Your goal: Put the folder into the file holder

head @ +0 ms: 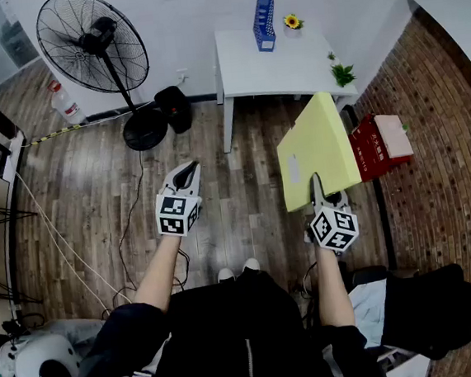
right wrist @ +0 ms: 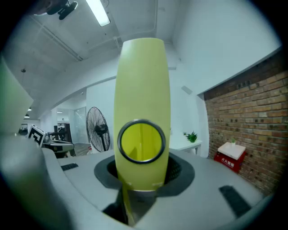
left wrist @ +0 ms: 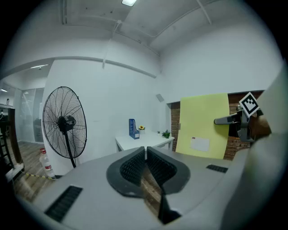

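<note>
Fingers [right wrist: 174, 170] of right gripper [head: 316, 186] clamp folder [head: 318, 149], well apart from file holder [head: 263, 22].

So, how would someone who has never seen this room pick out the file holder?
Find the white rectangular table standing right of the black pedestal fan. At its back edge stands the blue plastic file holder, beside a small yellow flower. It is the only tall blue thing there.

Standing fan [head: 93, 40] beside white table [head: 290, 69]

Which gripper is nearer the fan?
Left. The left gripper is right of the fan; the right gripper, clamping the folder, is farther right, beyond the table.
</note>
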`<state>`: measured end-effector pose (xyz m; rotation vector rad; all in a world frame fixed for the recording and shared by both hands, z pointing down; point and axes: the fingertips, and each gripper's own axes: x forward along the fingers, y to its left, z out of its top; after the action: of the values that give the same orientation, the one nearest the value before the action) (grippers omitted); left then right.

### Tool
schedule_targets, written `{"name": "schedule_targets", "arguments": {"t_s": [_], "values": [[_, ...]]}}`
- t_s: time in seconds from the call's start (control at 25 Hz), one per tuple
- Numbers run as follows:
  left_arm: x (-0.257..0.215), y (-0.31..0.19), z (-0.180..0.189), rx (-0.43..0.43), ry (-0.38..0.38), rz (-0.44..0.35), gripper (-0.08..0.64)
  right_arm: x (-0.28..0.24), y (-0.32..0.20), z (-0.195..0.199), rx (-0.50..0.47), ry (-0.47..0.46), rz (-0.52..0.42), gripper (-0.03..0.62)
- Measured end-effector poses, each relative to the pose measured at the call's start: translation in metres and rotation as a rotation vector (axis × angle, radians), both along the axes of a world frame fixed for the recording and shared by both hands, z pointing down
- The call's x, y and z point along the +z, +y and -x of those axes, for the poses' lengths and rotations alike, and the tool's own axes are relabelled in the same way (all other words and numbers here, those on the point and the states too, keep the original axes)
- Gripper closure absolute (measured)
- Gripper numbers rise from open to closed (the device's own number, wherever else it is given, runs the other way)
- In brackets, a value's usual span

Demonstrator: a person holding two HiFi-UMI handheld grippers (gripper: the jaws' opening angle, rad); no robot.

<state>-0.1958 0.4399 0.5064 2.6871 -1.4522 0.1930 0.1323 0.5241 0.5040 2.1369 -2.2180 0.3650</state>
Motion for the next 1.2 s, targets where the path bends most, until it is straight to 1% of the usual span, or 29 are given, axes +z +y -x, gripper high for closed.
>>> {"name": "schedule_targets", "arguments": {"t_s": [0.16, 0.32, 0.48, 0.6, 0.8, 1.04, 1.2], "values": [[0.002, 0.002, -0.002, 0.007, 0.000, 0.004, 0.525, -0.002, 0.002, 0.002, 0.005, 0.007, -0.011, 0.436], [0.006, 0.002, -0.007, 0.018, 0.000, 0.019, 0.525, 0.002, -0.001, -0.001, 0.000, -0.011, -0.003, 0.433], [0.010, -0.001, -0.008, 0.019, -0.001, 0.025, 0.525, 0.003, -0.005, 0.003, -0.005, 0.027, 0.000, 0.442], [0.010, -0.005, -0.010, 0.015, -0.002, 0.032, 0.525, 0.001, -0.009, 0.001, -0.011, 0.023, -0.008, 0.440], [0.008, -0.015, -0.021, 0.003, -0.003, 0.029, 0.525, 0.001, -0.022, -0.012, -0.017, 0.023, -0.017, 0.440], [-0.001, -0.028, -0.048, -0.019, 0.000, 0.025, 0.525, -0.005, -0.041, -0.037, -0.046, 0.025, -0.015, 0.440], [-0.005, -0.032, -0.063, -0.031, -0.003, 0.020, 0.525, -0.009, -0.052, -0.053, -0.066, 0.018, -0.031, 0.440]]}}
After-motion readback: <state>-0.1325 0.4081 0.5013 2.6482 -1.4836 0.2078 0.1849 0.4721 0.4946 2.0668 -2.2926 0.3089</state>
